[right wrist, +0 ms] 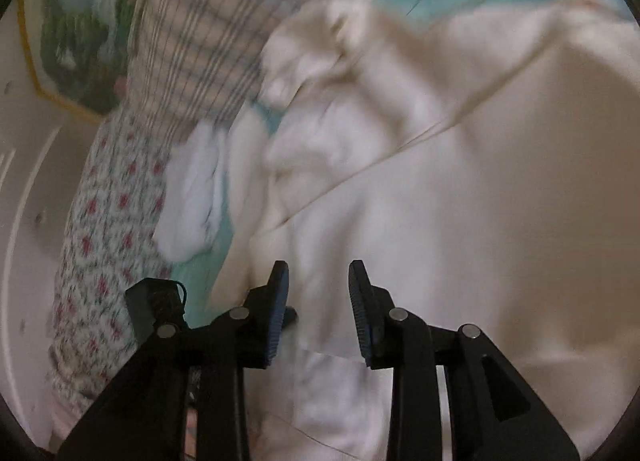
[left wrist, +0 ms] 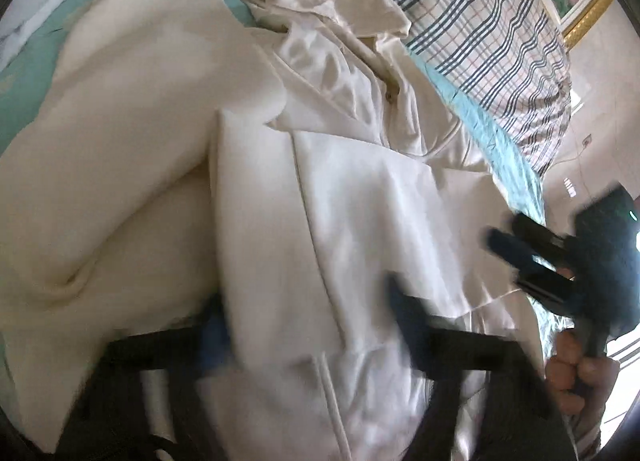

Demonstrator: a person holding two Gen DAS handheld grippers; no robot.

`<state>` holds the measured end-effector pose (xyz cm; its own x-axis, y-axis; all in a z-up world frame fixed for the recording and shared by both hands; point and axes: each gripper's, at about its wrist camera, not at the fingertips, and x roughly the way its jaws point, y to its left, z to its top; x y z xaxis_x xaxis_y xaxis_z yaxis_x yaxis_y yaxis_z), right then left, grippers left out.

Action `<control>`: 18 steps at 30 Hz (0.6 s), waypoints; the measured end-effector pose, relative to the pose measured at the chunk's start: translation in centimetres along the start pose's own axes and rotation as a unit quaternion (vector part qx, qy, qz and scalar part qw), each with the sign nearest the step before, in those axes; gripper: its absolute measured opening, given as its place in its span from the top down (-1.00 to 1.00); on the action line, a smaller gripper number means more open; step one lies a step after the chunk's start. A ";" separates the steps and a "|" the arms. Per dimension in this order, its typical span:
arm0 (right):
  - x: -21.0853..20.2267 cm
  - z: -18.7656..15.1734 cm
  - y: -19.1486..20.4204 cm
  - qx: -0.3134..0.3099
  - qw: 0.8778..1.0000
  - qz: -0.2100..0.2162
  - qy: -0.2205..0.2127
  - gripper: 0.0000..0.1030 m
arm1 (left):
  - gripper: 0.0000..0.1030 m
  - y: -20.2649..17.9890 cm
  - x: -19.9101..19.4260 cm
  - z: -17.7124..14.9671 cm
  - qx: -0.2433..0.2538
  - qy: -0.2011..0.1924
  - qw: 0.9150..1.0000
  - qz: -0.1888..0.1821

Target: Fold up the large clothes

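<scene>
Right jaws parted over cream coat point(right wrist: 480, 201), empty, left jaws blurred, state unclear

Right gripper point(right wrist: 318, 301): jaws parted, clear gap between ribbed pads point(right wrist: 278, 313), nothing clamped between them, tips angled downward. Left gripper point(left wrist: 308, 325): blurred, fingers point(left wrist: 404, 317) spread apart. Bare hand point(left wrist: 576, 373) grips right gripper's handle, seen right of left tongs.
</scene>
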<state>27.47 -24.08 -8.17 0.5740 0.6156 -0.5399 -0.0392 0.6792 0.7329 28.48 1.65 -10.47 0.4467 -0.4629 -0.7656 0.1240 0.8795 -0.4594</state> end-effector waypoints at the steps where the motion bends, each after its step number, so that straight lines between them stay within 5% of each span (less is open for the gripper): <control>1: -1.5 0.1 -0.5 0.003 1.000 -0.011 -0.016 0.38 | 0.78 -0.1 0.3 0.2 0.003 0.004 1.000 0.003; 5: -8.3 0.3 -2.9 0.010 0.993 -0.078 -0.084 0.35 | 0.91 -0.5 -1.7 0.1 0.035 -0.023 0.998 0.046; 9: -12.8 1.7 -6.6 0.022 0.977 -0.172 -0.126 -0.18 | 0.91 1.5 -2.6 0.2 0.042 -0.021 0.996 0.079; 17: -8.3 5.4 -12.9 0.040 0.975 -0.212 -0.050 -0.18 | 0.90 2.1 -2.6 -0.2 0.020 -0.007 0.998 0.063; 18: -7.6 5.5 -13.4 0.038 0.975 -0.216 -0.039 0.01 | 0.90 1.8 -2.5 -0.2 0.024 -0.007 0.998 0.065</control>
<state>28.16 -40.02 -11.57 0.5834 0.2448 -0.7744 0.2795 0.8347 0.4744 27.40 4.33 -9.48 0.4740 -0.3436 -0.8107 0.1064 0.9363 -0.3346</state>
